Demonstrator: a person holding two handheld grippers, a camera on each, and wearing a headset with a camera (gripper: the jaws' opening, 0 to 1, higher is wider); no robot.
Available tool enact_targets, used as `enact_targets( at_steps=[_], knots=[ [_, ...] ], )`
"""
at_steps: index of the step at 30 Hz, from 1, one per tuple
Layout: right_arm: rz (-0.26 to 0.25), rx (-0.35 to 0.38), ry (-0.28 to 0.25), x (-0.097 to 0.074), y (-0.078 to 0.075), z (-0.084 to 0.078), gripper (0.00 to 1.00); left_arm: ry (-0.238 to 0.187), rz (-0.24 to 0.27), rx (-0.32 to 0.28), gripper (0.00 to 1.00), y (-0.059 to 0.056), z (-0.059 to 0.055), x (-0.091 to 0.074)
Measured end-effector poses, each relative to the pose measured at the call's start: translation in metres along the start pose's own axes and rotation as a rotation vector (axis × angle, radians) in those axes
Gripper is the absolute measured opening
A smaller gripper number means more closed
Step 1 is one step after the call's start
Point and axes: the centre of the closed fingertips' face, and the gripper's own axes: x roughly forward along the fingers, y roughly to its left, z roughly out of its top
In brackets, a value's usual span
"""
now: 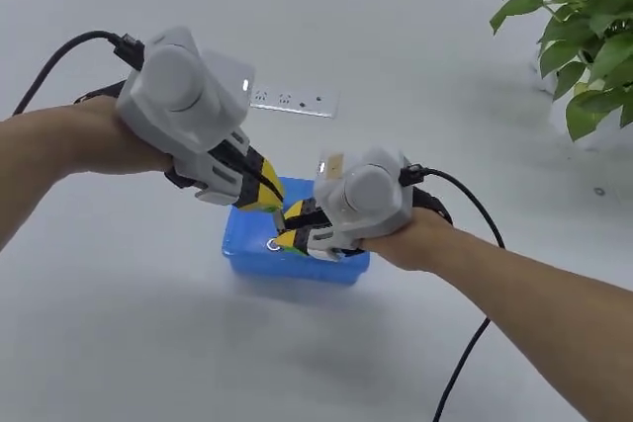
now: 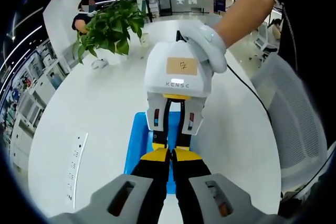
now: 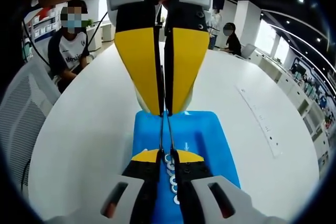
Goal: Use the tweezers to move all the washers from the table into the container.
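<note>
A blue container [image 1: 297,269] [image 2: 137,140] [image 3: 210,135] stands on the white table, and the two grippers meet nose to nose above it. Several washers [image 3: 171,174] lie inside it; one washer [image 1: 274,244] shows by the jaw tips. Thin metal tweezers [image 3: 165,135] run from between the jaws of my right gripper [image 1: 289,234] [image 3: 168,157] up to the yellow jaw tips of my left gripper [image 1: 267,200] [image 3: 161,109]. Both pairs of jaws stand pressed close on the tweezers. My left gripper [image 2: 171,156] shows shut in its own view, facing the right gripper's white body [image 2: 178,74].
A white power strip [image 1: 292,101] [image 3: 260,119] lies on the table beyond the container. A leafy plant [image 1: 584,37] [image 2: 107,27] stands at the far right edge. Black cables trail from both grippers. A mesh chair [image 2: 294,119] and seated people are past the table.
</note>
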Motion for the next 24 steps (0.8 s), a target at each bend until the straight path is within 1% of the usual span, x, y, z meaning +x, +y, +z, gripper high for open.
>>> enact_targets(
  at_steps=[9,17,24],
  knots=[
    [-0.029,-0.023,-0.011,-0.018,0.005,0.013,0.13,-0.011,0.009,0.015,0.06,-0.007,0.015,-0.015],
    [-0.053,-0.029,-0.026,-0.033,0.014,0.024,0.12,-0.009,0.015,0.039,0.06,-0.018,0.026,-0.024],
    [-0.075,-0.038,-0.026,-0.046,0.023,0.028,0.10,-0.011,0.018,0.052,0.06,-0.029,0.035,-0.031]
  ],
)
